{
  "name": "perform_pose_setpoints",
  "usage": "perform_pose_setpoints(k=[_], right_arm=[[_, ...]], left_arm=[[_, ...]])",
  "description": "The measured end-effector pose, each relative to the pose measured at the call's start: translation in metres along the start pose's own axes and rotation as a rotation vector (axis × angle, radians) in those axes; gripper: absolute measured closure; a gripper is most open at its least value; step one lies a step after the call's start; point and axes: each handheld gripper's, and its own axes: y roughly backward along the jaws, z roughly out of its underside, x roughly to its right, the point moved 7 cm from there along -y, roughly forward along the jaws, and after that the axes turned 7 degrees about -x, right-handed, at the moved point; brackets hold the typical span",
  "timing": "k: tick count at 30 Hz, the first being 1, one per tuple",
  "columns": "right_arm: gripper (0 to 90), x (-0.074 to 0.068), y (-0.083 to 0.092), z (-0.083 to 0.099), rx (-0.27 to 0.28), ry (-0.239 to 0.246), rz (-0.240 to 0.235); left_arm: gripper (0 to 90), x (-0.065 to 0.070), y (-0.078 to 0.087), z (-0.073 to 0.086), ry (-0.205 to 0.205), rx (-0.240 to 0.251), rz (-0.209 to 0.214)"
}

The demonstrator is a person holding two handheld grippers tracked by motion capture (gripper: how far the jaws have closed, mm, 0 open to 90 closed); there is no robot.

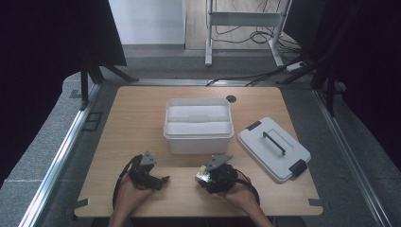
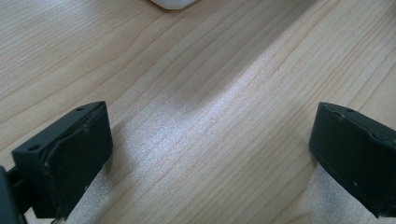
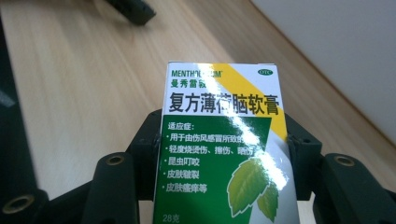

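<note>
Right gripper (image 3: 224, 140) clamps a green-and-white ointment carton (image 3: 224, 140), its print legible in the right gripper view. Left gripper (image 2: 210, 154) jaws stand apart over bare table (image 2: 196, 70).

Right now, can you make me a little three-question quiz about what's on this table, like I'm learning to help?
1. True or false: the lid is on the white bin.
2. Which gripper holds the green, white and yellow ointment box?
A. left gripper
B. right gripper
C. both
3. Fill in: between the left gripper's jaws there is just the bare wooden ____.

Key
1. False: the lid lies flat on the table to the right of the bin, which stands open.
2. B: its jaws press on both sides of the box.
3. Table: the left jaws stand wide apart with nothing in them.
</note>
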Motion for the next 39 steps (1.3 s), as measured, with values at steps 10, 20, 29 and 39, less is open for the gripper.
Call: perform_pose_setpoints(k=[10,20,29,39], right_arm=[[44.1,-0.003,0.026,0.037,0.003,-0.026,0.026],[44.0,-0.006,0.032,0.078,-0.006,-0.052,0.058],[29.9,-0.002,0.036,0.082,0.050,-0.091,0.021],[23.0,0.006,0.055,0.062,0.128,-0.121,-0.024]], left_arm=[[0.0,0.000,0.000,0.000,0.000,0.000,0.000],[0.0,0.000,0.000,0.000,0.003,0.000,-0.003],[0.0,0.000,0.000,0.000,0.004,0.000,-0.003],[0.0,0.000,0.000,0.000,0.003,0.000,-0.001]])
